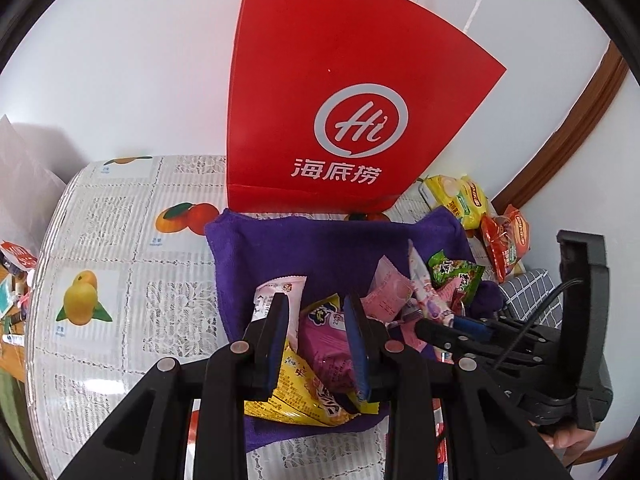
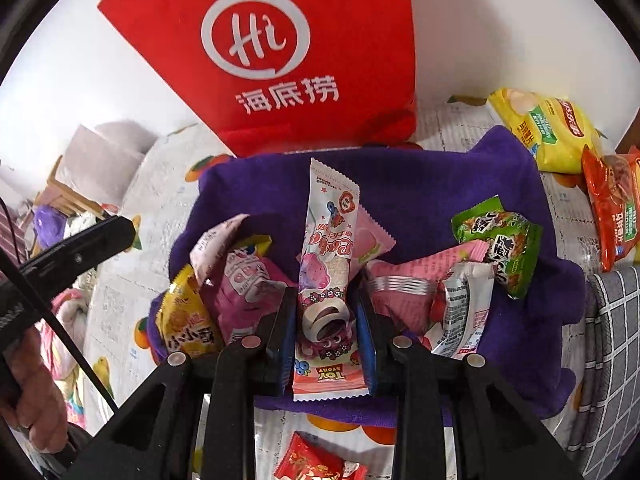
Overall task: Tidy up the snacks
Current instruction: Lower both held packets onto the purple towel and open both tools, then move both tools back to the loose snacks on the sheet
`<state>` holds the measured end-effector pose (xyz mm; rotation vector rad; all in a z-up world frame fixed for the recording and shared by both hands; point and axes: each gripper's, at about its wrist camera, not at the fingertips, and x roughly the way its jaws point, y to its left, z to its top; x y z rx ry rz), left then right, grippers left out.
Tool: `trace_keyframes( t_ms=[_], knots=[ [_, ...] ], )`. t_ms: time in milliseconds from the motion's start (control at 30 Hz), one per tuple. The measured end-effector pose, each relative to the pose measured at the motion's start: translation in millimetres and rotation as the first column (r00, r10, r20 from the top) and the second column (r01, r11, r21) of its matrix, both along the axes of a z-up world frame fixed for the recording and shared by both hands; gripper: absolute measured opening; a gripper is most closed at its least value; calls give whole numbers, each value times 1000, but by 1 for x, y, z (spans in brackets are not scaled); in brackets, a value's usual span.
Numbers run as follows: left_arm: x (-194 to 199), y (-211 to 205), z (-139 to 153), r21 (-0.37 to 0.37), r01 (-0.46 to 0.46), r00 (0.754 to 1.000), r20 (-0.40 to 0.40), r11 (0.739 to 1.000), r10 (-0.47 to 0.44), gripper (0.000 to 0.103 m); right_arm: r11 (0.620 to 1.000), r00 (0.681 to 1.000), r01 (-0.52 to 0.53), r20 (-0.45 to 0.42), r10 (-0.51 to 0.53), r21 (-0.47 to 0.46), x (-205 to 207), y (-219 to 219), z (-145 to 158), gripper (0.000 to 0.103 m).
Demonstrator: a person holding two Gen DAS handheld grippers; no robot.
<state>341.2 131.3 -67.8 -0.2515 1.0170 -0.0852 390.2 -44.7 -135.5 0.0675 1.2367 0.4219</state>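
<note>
The right gripper (image 2: 326, 334) clasps a strawberry wafer packet (image 2: 330, 248) (left gripper (image 1: 316, 344) clenched) amid crowding snacks (image 2: 498, 240).

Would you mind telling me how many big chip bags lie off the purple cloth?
2: a yellow chip bag beside the cloth's far right corner, and a red chip bag just right of it. Others may be hidden.

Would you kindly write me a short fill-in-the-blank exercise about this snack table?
1. The small snack packets lie on a ____ cloth.
2. Behind it stands a tall paper bag coloured ____.
3. The right gripper straddles a long pink strawberry-print wrapper marked TOY ____.

Missing words: purple; red; STORY
</note>
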Motion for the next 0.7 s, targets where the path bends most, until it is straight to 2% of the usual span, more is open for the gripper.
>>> trace_keyframes(
  t_ms=[67, 200, 367, 433, 567, 700],
  knots=[
    [0, -2, 0, 1, 6, 1000, 0, 1000, -6, 28, 999, 1000, -15, 8, 15, -34, -1, 4, -1, 31],
    [-1, -6, 0, 6, 18, 1000, -4, 1000, -18, 31, 999, 999, -26, 31, 27, -35, -6, 5, 7, 48],
    [-4, -10, 4, 6, 31, 1000, -1, 1000, -31, 33, 1000, 997, -12, 72, 13, -6, -23, -8, 27, 48],
    [-7, -13, 9, 12, 37, 999, 13, 999, -37, 42, 1000, 996, -9, 89, 8, 3, -39, -15, 34, 48],
    [-15, -21, 20, 32, 51, 998, 43, 998, -52, 43, 1000, 995, -5, 102, 6, -13, -73, -27, 44, 50],
    [-26, -35, 32, 69, 68, 994, 79, 995, -73, 52, 999, 995, 28, 96, -26, -19, -112, -41, 39, 55]
  ],
)
